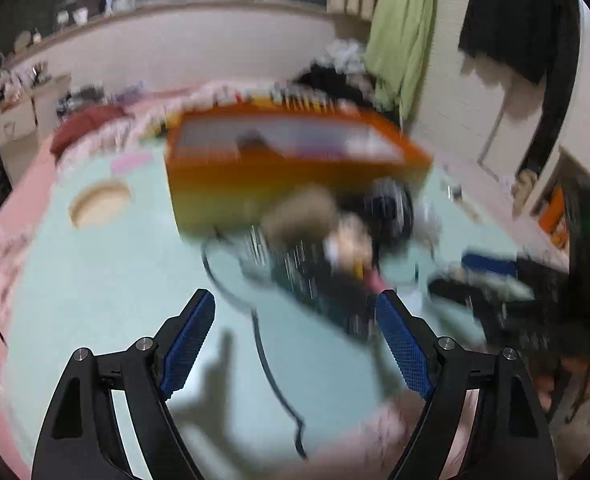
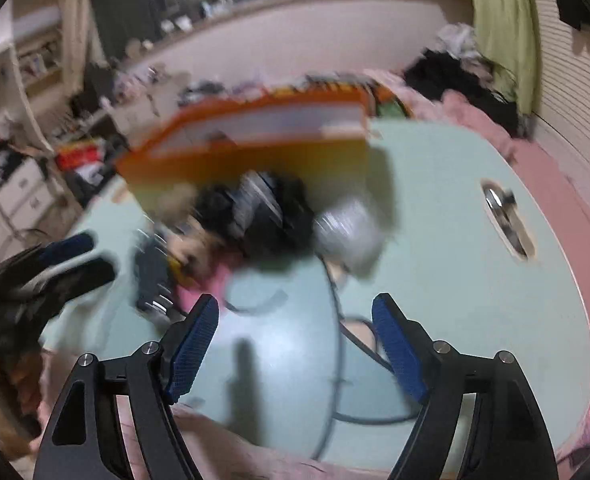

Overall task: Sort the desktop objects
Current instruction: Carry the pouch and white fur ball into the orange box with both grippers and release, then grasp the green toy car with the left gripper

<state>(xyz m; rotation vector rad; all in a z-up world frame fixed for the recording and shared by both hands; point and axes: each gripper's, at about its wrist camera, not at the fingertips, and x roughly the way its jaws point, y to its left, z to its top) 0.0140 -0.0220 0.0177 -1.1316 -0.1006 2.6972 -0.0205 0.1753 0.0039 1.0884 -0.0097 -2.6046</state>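
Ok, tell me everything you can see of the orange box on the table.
The orange box is an open-topped rectangular container with bright orange walls and a pale, whitish inside; both views are motion-blurred, so the material and any print cannot be told. It stands upright at the far side of the pale green tabletop. A jumble of small dark and tan objects lies against its near wall; whether they touch it is unclear. Something dark shows inside, too blurred to name. Neither pair of tongs touches it.

We carry two matching tongs, left (image 1: 295, 312) and right (image 2: 295, 318). Each has black, curved, hollowed arms with silver round screws at the joints, and ribbed blue pads (image 1: 189, 344) on the inner faces of the fingers.
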